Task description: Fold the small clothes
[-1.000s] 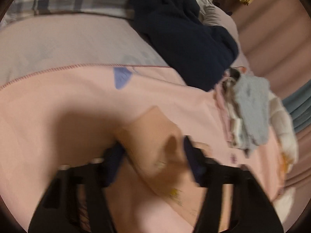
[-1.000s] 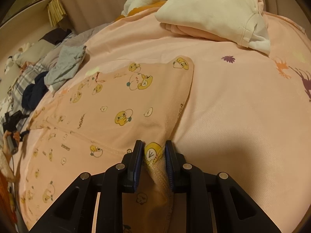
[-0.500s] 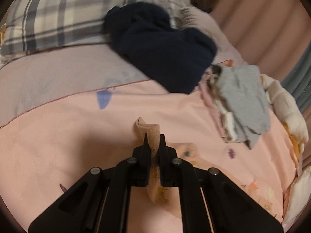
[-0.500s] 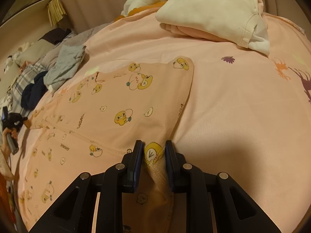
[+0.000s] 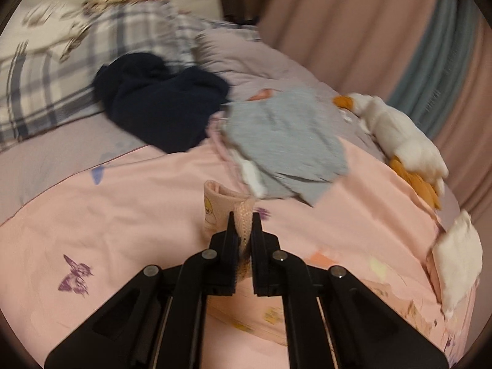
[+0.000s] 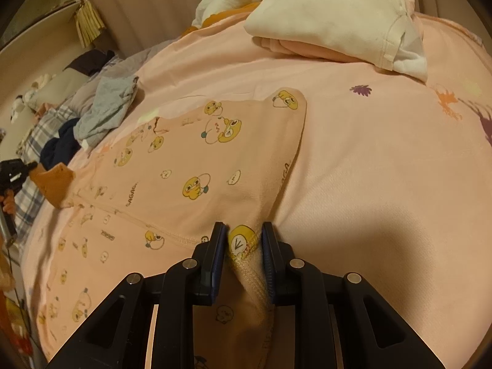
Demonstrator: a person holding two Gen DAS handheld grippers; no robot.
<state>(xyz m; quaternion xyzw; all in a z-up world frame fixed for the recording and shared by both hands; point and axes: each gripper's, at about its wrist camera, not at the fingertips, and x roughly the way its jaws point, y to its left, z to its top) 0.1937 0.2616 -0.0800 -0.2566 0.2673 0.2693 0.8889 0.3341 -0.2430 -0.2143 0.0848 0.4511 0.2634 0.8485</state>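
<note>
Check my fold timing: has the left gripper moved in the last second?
Yes. In the right wrist view, the left gripper, shut on the pink garment corner, has risen along the plaid bedding toward the navy clothing.

Each view is taken close along its gripper's fingers, low over the pink bedspread (image 5: 129, 203); the grey garment (image 5: 286, 141) (image 6: 107, 107), at 12 o'clock in one and 10 o'clock in the other, is shared.

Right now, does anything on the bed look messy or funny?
Yes. A dark blue garment and a grey one lie crumpled near the plaid pillow, unfolded. The pink duck-print garment isn't flat either: the left gripper and right gripper each pinch an edge.
</note>
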